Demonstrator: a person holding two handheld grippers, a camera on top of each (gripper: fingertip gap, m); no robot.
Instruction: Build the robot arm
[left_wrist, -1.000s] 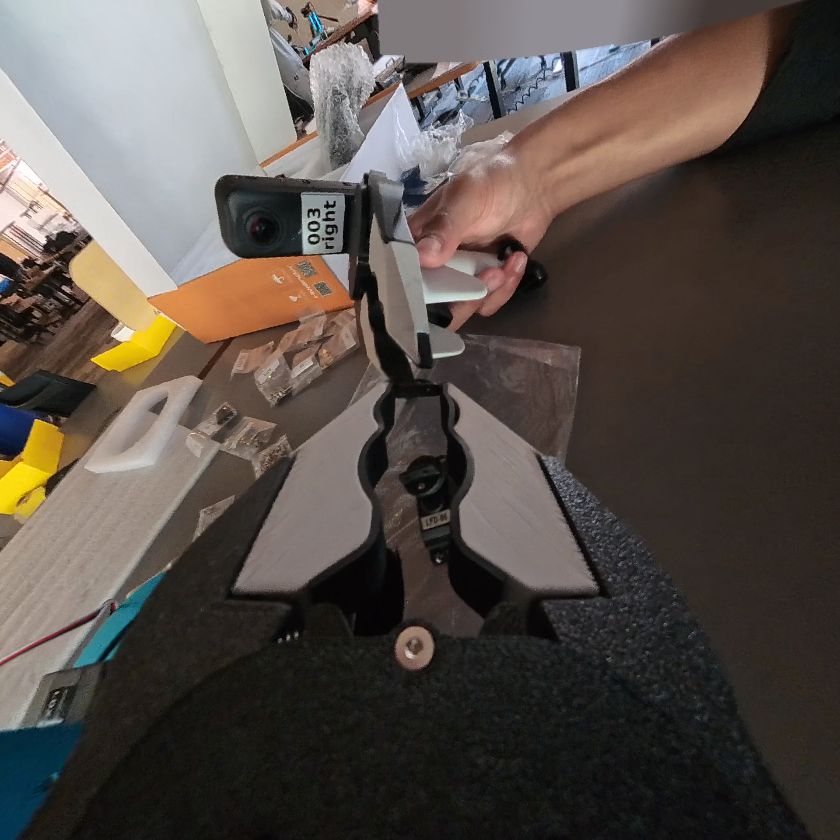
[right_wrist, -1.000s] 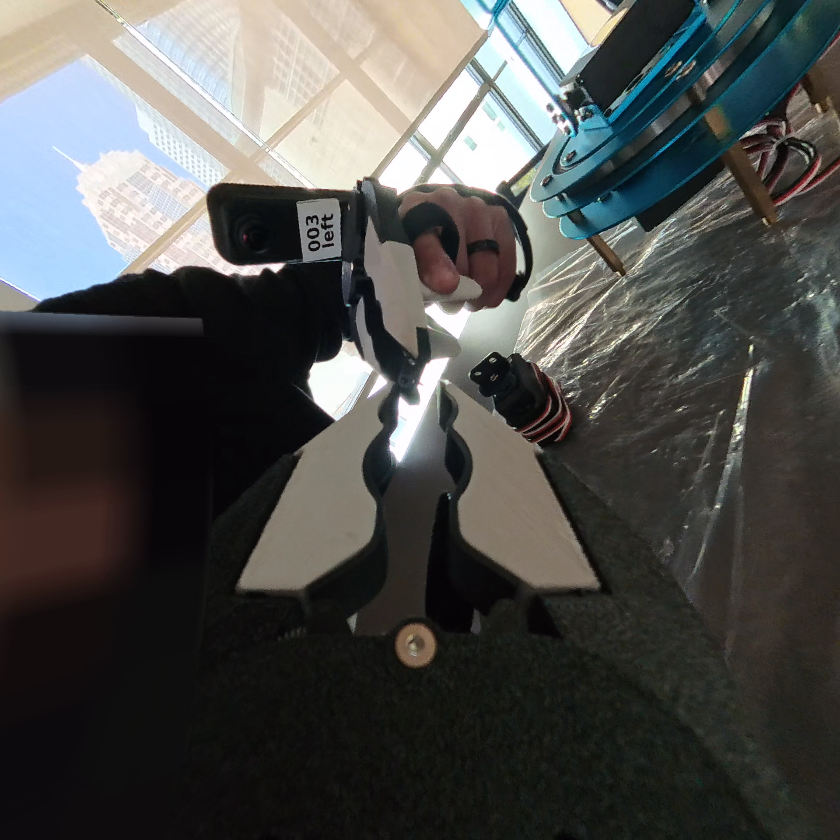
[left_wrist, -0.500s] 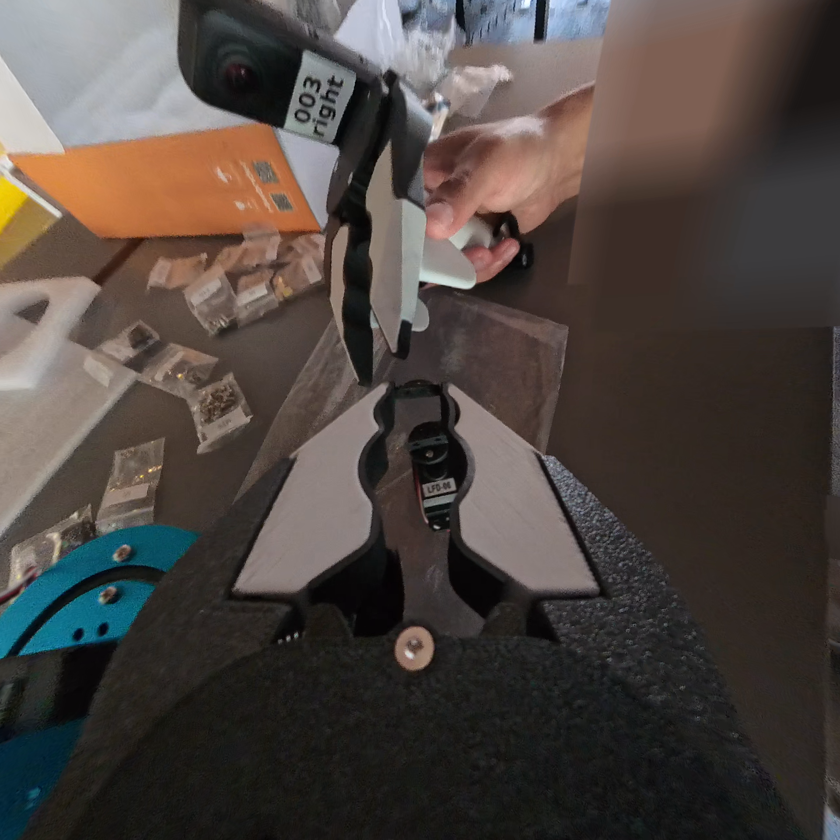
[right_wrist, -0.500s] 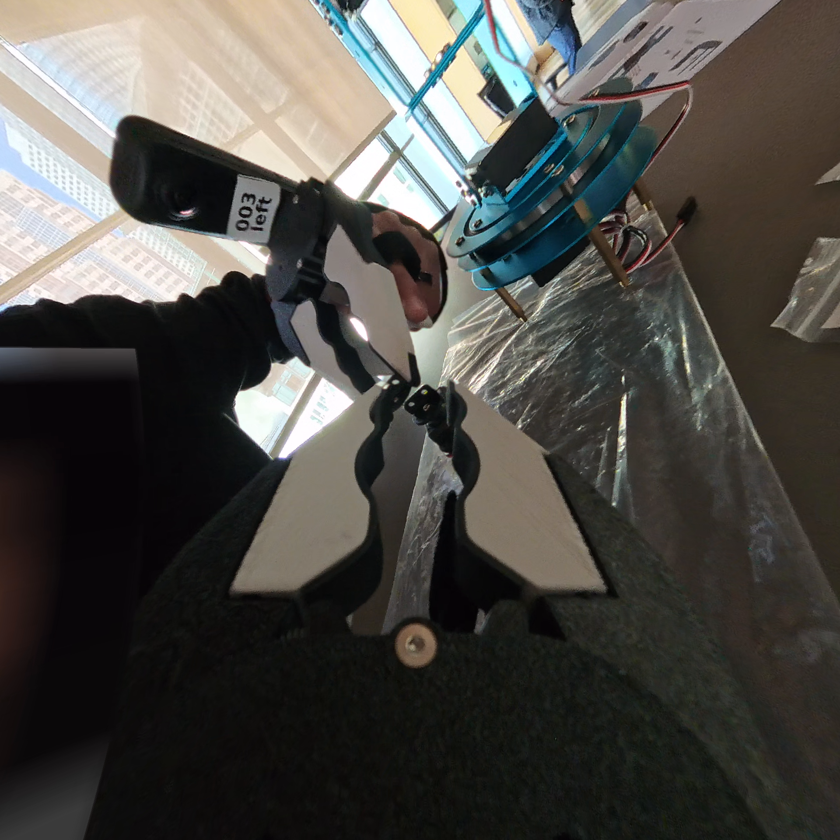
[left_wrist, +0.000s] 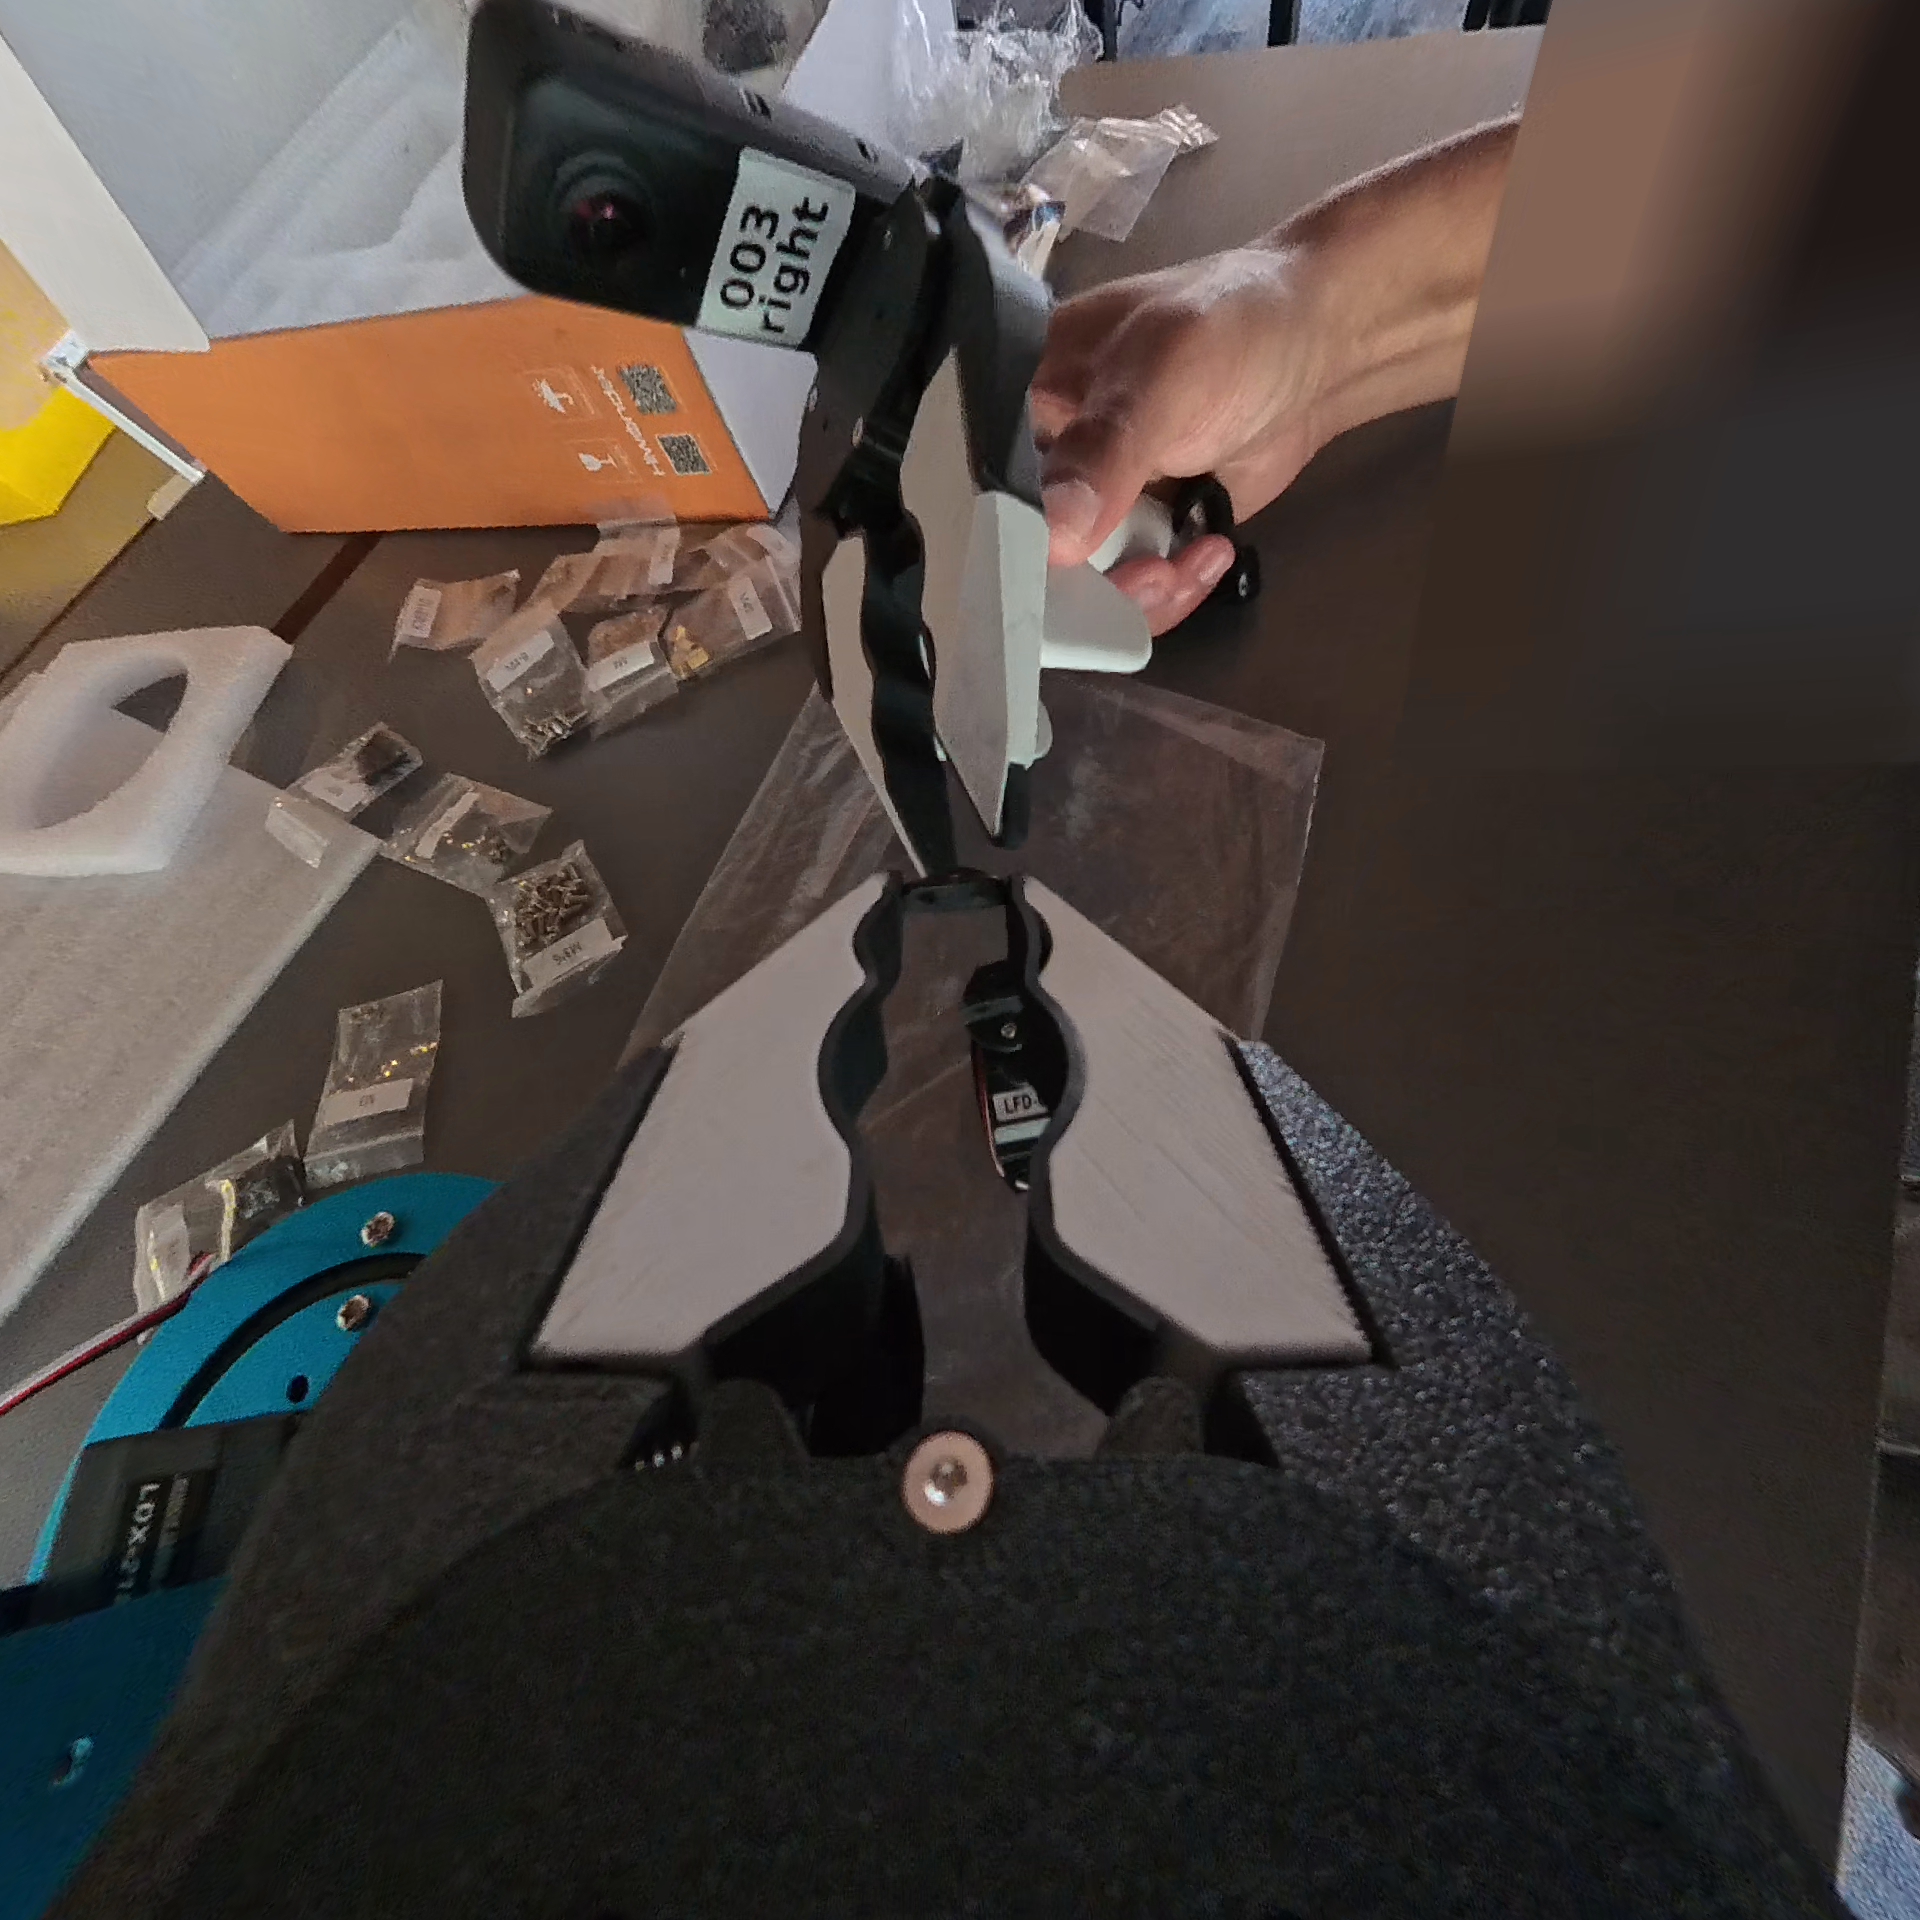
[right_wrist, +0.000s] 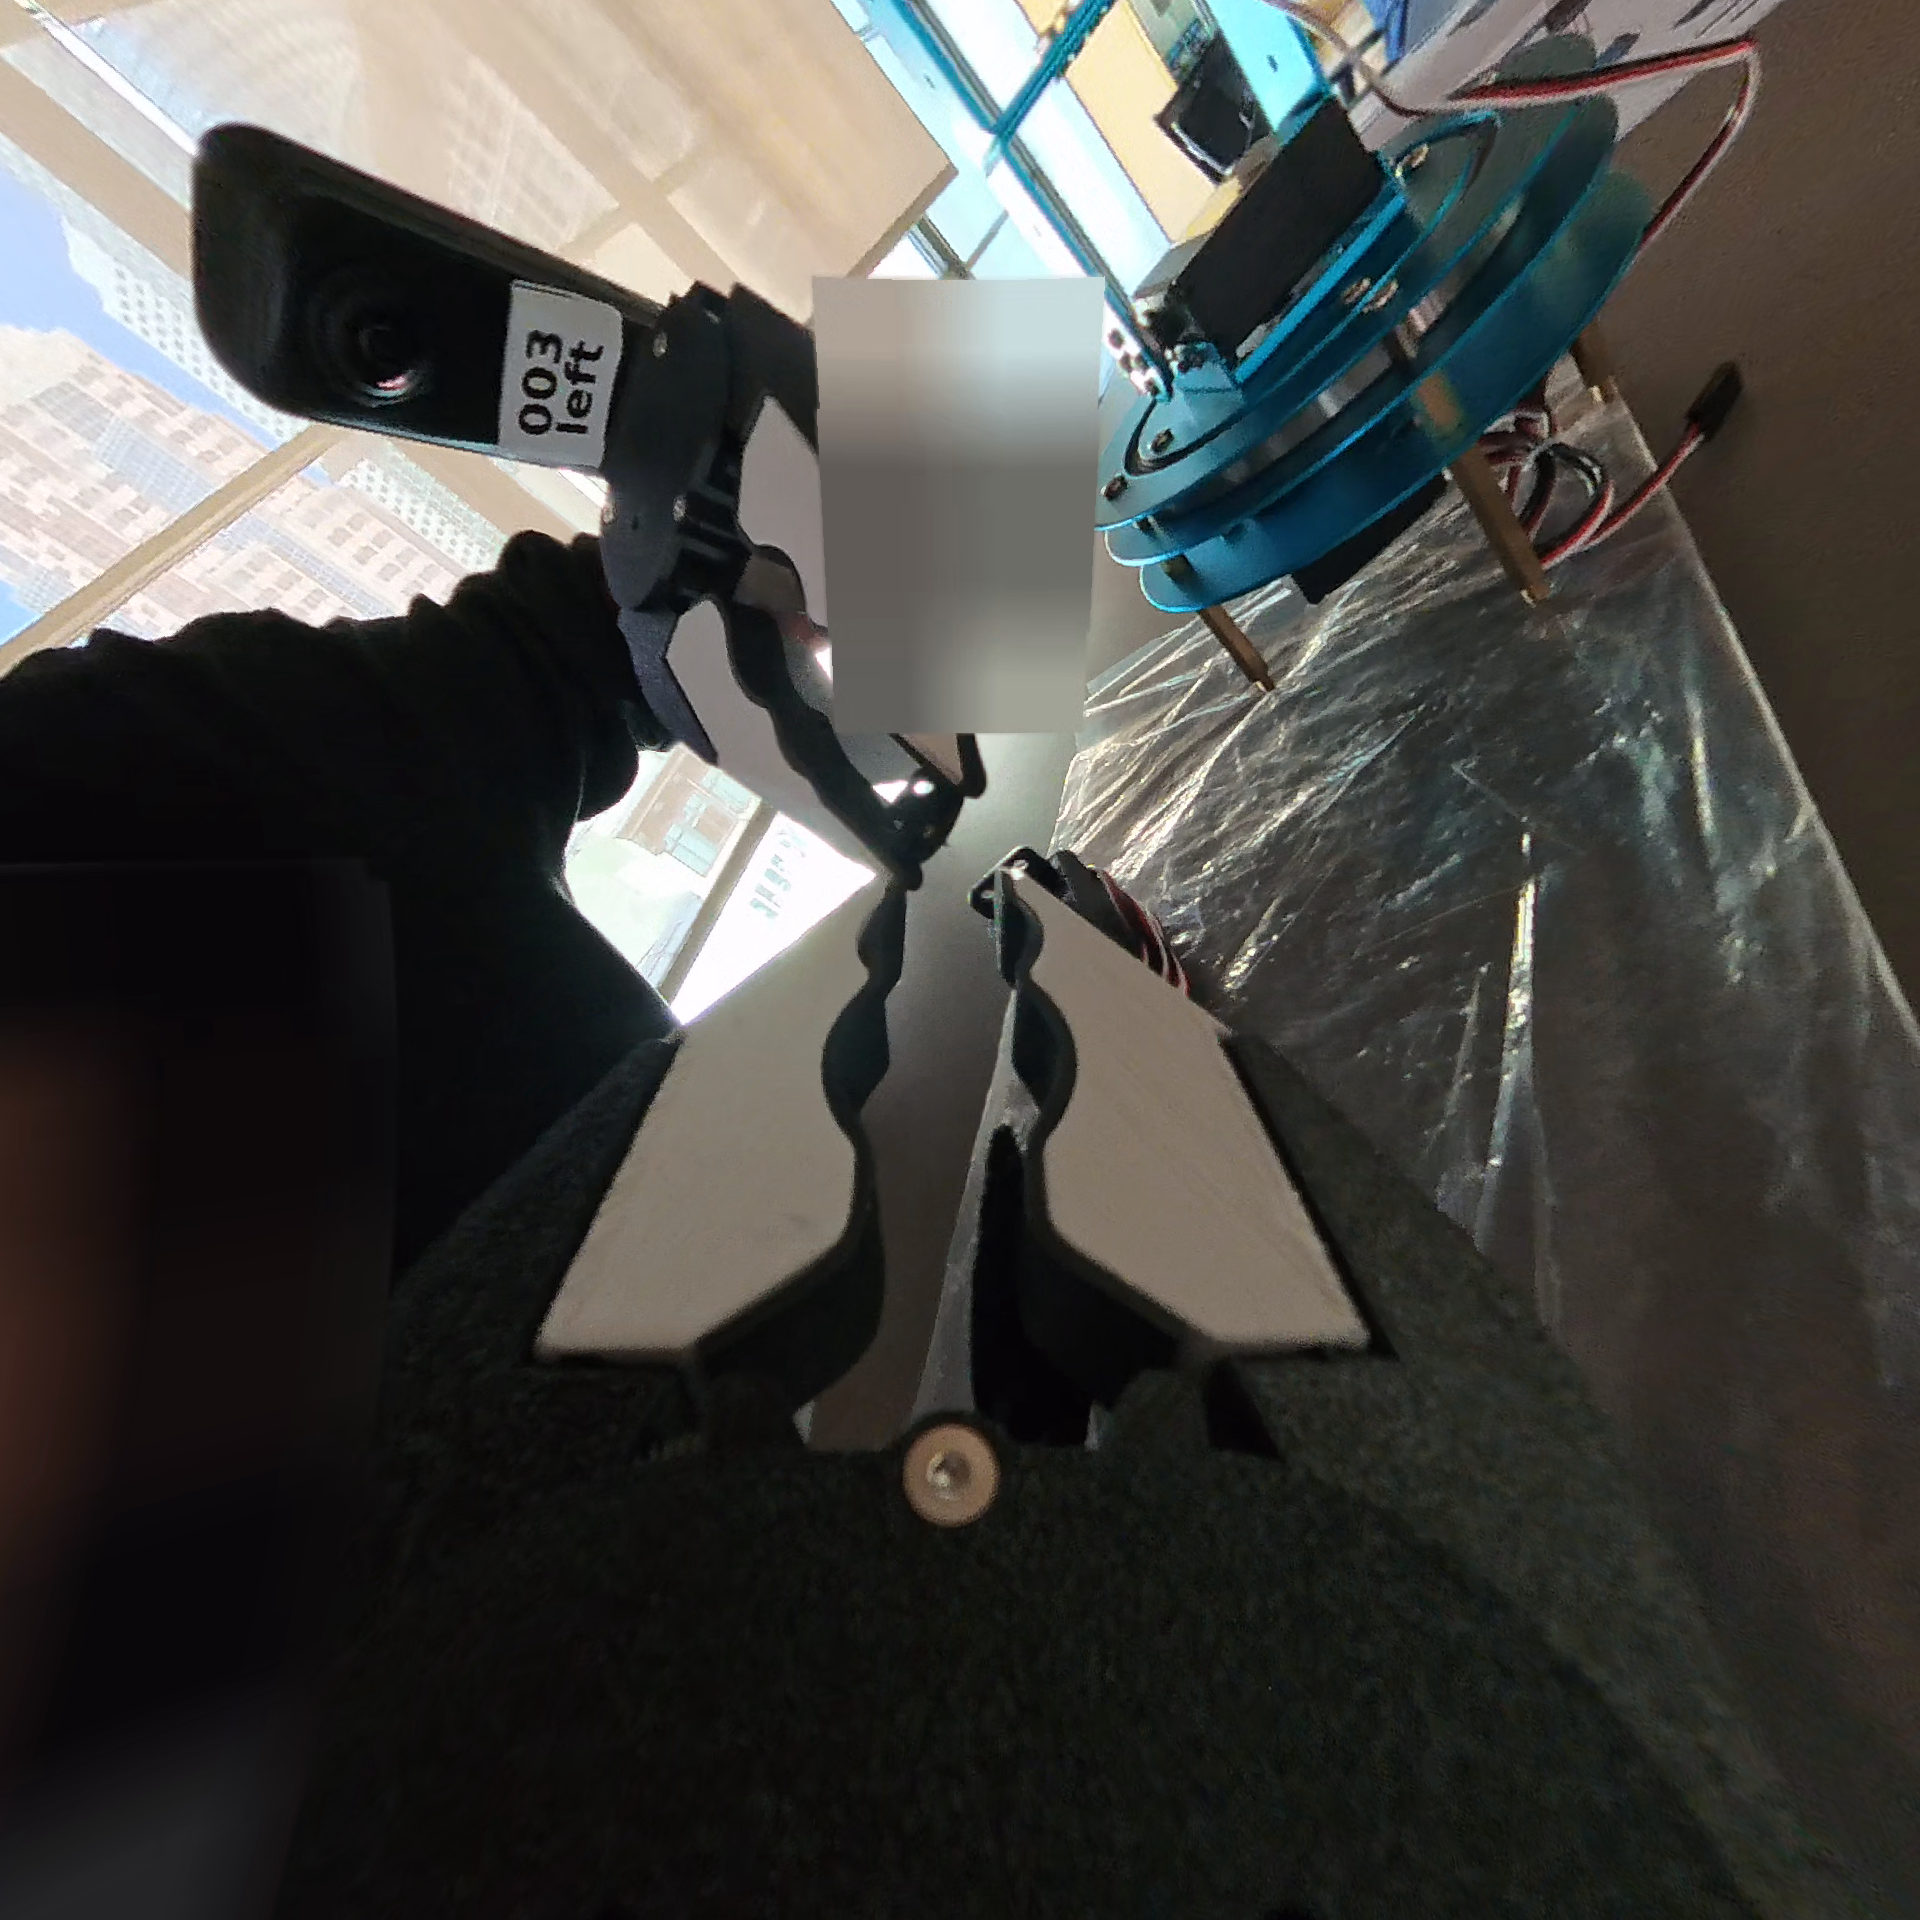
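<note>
The left gripper (left_wrist: 951, 904) has its fingers (left_wrist: 748, 1132) parted, with nothing clamped. Seen through the gap, against the right-hand finger, lies a small black servo motor (left_wrist: 1013, 1091) with a white label and red-and-black wires, resting on a clear plastic bag (left_wrist: 1164, 831) spread flat on the dark brown desk (left_wrist: 1558, 935). Just beyond the fingertips the right gripper (left_wrist: 961, 831) points down from above, its tips almost meeting the left one's; its fingers stand narrowly apart and hold nothing. A bare hand (left_wrist: 1174, 416) grips its white handle.

In the right wrist view the right gripper (right_wrist: 951, 894) shows the same narrow gap, and the servo motor (right_wrist: 1091, 894) peeks out behind the tip of its right-hand finger (right_wrist: 1164, 1143). The left gripper (right_wrist: 925, 821) reaches in from the upper left.

Left of the left gripper's fingers lie small clear packets of screws (left_wrist: 556, 914), a white foam block (left_wrist: 114, 758) and an orange-and-white cardboard box (left_wrist: 416, 416). A round blue metal turntable base (right_wrist: 1382, 353) on brass standoffs stands on crinkled plastic sheeting (right_wrist: 1507, 883), right of the right gripper's fingers.
</note>
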